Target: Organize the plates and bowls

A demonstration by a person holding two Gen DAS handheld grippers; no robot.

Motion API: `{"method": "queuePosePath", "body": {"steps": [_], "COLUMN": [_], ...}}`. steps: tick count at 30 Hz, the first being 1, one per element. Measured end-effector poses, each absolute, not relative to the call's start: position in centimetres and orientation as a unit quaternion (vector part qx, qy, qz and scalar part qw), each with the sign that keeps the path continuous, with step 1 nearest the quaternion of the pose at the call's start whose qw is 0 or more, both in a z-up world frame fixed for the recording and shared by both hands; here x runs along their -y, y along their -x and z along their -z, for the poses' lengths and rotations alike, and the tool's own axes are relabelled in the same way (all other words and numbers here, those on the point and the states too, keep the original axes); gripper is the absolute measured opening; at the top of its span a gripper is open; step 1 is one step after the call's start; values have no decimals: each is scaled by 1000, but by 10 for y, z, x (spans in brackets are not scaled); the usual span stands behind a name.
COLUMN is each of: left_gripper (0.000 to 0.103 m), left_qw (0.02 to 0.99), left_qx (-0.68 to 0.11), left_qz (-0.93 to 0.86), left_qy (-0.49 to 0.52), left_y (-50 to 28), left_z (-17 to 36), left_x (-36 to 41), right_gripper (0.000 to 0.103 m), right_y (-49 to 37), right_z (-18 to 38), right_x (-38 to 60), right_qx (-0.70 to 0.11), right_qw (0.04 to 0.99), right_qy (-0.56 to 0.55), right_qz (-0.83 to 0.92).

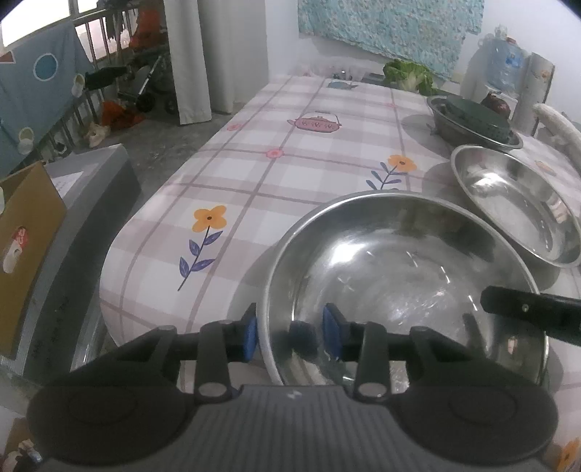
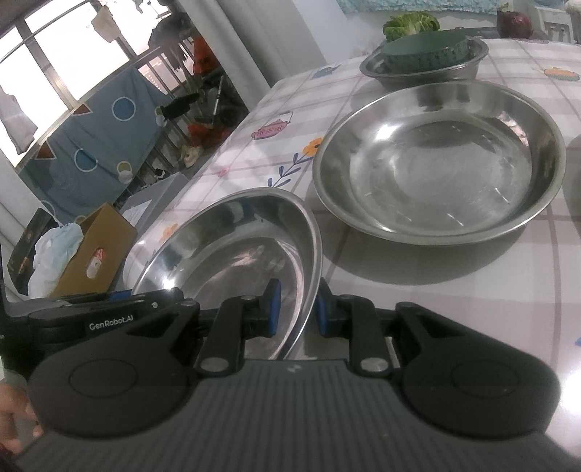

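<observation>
A steel bowl (image 1: 399, 276) (image 2: 225, 250) sits near the table's front left corner and looks tilted in the right wrist view. My left gripper (image 1: 290, 332) is open. Its blue pads straddle the bowl's near rim, one outside and one inside, with a gap on the inner side. My right gripper (image 2: 296, 312) is shut on the bowl's right rim; one of its fingers (image 1: 523, 308) shows over that rim in the left wrist view. A second steel bowl (image 1: 515, 203) (image 2: 435, 159) lies just beyond. A third bowl (image 1: 472, 123) (image 2: 425, 61), farther back, holds a dark green round thing.
The checked tablecloth (image 1: 290, 174) ends at a rounded edge on the left. Below it stand a cardboard box (image 1: 25, 232) (image 2: 98, 247) and a grey case (image 1: 83, 203). A leafy cabbage (image 1: 410, 74) (image 2: 412, 20) and a water jug (image 1: 504, 61) sit at the far end.
</observation>
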State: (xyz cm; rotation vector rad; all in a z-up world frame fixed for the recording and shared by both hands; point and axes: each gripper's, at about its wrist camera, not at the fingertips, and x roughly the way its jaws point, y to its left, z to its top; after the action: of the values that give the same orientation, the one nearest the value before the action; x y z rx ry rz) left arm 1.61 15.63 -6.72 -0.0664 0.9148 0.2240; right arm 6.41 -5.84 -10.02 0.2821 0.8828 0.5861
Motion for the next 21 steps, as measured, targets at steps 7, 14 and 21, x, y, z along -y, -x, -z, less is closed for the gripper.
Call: {"method": "queuePosePath", "body": {"steps": [7,14,21], "left_gripper": [38,38,38], "left_qw": [892,894,896], "left_qx": [-437,-433,-428], "left_qz": [-109,-110,-110], "left_qy": [32,34,34], "left_y": [-17,-14,-12], "left_z": [64,60,56], "left_x": [-156,-156,-157], "right_gripper": [22,22,22], "right_y": [-63,-62,-62], "right_z": [100,99,99], "right_x": [58,56,55], "right_qx": [-419,-419,-418], "right_qw": [854,854,854], "right_qy": [-132,-132,-132], "right_qz": [-278,-280,-280]}}
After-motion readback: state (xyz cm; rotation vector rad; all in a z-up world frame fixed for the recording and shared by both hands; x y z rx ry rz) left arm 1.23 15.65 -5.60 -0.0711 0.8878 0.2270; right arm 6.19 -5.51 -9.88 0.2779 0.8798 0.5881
